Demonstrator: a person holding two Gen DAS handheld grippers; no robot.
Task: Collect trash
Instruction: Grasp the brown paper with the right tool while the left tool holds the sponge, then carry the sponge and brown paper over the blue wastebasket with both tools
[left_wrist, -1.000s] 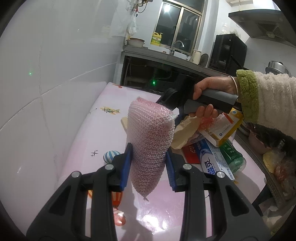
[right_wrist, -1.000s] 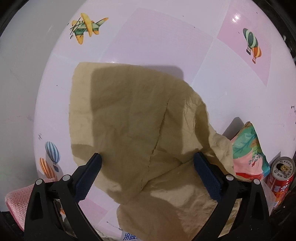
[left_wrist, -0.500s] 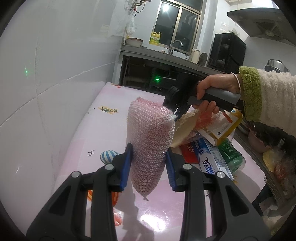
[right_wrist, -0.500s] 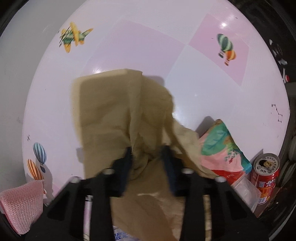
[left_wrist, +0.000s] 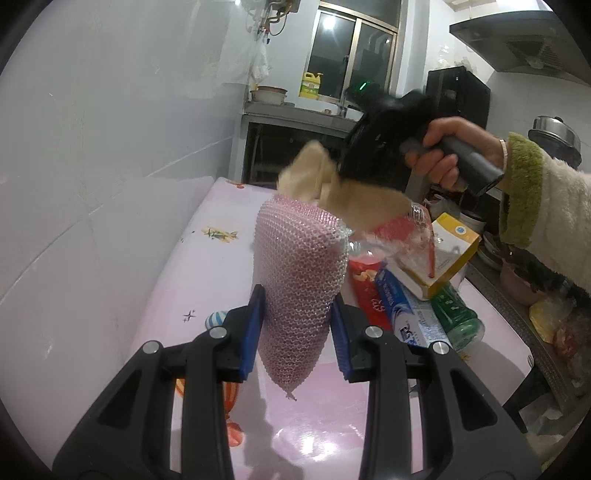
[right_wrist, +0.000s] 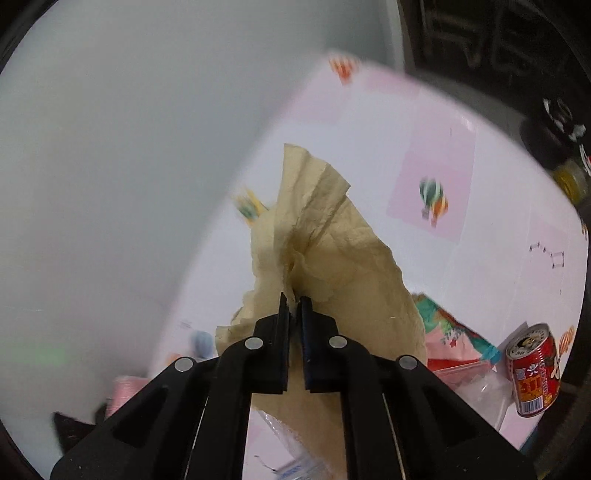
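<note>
My right gripper (right_wrist: 294, 301) is pinched tight on a thin fold of the tan paper (right_wrist: 332, 266), lifted clear of the desk (right_wrist: 480, 155). My left gripper (left_wrist: 297, 334) clamps the pink mesh bag (left_wrist: 301, 273) upright. The paper could tear or slip from so small a bite, or miss the bag's mouth.

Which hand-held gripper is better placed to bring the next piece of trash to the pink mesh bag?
Right, probably. The right hand-held gripper is shut on the tan paper, lifted off the table just behind the mesh bag. The left hand-held gripper is occupied, clamped on that bag.
</note>
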